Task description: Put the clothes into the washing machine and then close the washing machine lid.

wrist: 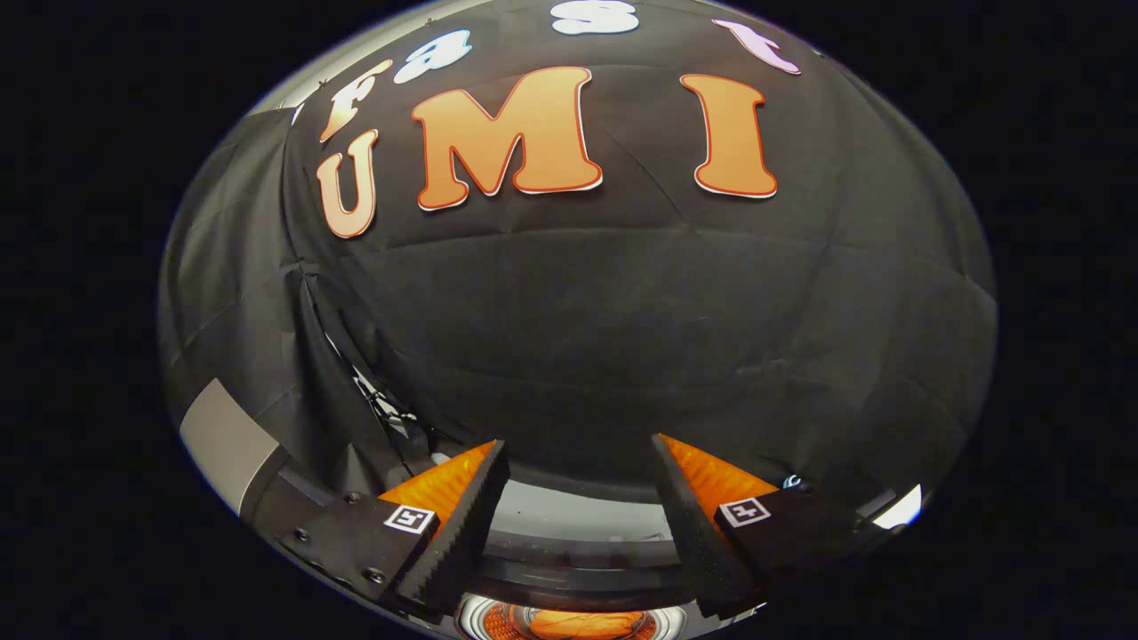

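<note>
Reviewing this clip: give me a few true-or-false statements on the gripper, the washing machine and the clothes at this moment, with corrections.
1. The gripper has its fingers spread apart. True.
2. The fingers pinch a garment. False: nothing is between them.
3. The washing machine lies below the fingers with its drum opening uncovered. True.
4. Something orange lies inside the drum. True.
5. The gripper points straight down into the drum. False: it faces mostly the black cloth wall.

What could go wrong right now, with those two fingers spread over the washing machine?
The gripper is open and holds nothing, facing mostly the black cloth wall. The washing machine's drum opening, with something orange inside, sits low between the fingers, barely seen, so aiming down could be off. The fingers could also bump the machine's grey rim.
</note>
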Motion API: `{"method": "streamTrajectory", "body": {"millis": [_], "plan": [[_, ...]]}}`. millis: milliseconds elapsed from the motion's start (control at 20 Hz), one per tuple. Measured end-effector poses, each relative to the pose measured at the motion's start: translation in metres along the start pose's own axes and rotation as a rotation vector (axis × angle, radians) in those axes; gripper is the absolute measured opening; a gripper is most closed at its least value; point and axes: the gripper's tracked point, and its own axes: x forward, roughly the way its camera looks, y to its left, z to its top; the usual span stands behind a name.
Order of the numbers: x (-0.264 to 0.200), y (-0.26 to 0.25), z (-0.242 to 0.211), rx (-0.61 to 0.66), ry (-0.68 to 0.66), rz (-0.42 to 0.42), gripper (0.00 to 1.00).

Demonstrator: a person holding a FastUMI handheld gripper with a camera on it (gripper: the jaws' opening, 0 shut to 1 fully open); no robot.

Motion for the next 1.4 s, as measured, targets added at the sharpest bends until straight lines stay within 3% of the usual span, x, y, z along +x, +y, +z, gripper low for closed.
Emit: {"method": "streamTrajectory", "body": {"millis": [350,800,1200,1400], "plan": [[-0.034,0.003,-0.013,-0.015,-0.037,-0.002,1.00],[-0.090,0.011,-0.063,-0.034,-0.049,-0.014,1.00],[-0.130,0.000,-0.197,0.102,0.146,-0.023,1.00],[-0.138,0.002,-0.206,0.080,0.132,-0.023,0.99]]}}
